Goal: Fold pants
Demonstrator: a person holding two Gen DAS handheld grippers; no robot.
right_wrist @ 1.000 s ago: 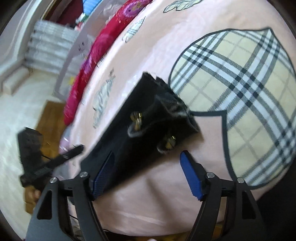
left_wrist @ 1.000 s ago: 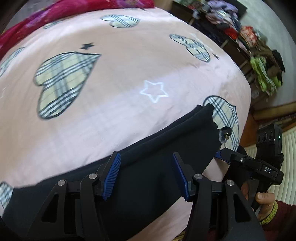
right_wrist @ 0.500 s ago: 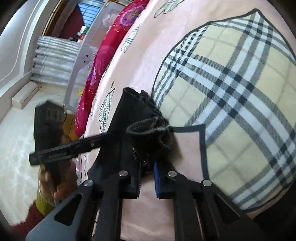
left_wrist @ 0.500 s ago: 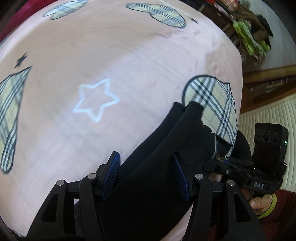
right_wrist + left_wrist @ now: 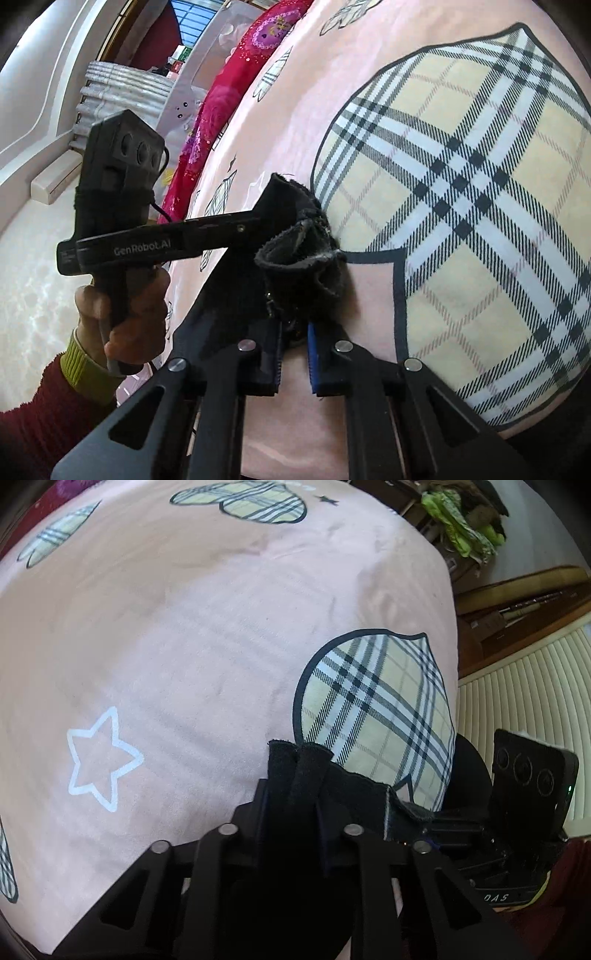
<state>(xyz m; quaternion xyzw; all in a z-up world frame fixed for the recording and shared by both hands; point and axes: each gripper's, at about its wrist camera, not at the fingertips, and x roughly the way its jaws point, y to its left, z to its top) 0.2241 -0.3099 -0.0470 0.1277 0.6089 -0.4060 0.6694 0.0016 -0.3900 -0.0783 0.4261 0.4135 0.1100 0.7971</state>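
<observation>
Tongs on both sides had gone from spread to pinching: left tongs (image 5: 291,808) and right tongs (image 5: 293,347) gripped the black pants (image 5: 295,254) at one bunched end on the bed (image 5: 221,627), ready for lifting into a fold.

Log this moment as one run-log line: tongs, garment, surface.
left tongs: shut on black pants | right tongs: shut on black pants edge | surface: pink bedsheet | fold: not yet done

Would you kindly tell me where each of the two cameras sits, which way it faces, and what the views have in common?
Left wrist: rides the left tongs, facing forward over the pink heart-print bedsheet; the right tongs show at right.
Right wrist: rides the right tongs, facing along the bed; the left tongs and the person's left hand show at left.
Shared: the bunched black fabric pants, clamped by both tongs, and the plaid heart patch.
</observation>
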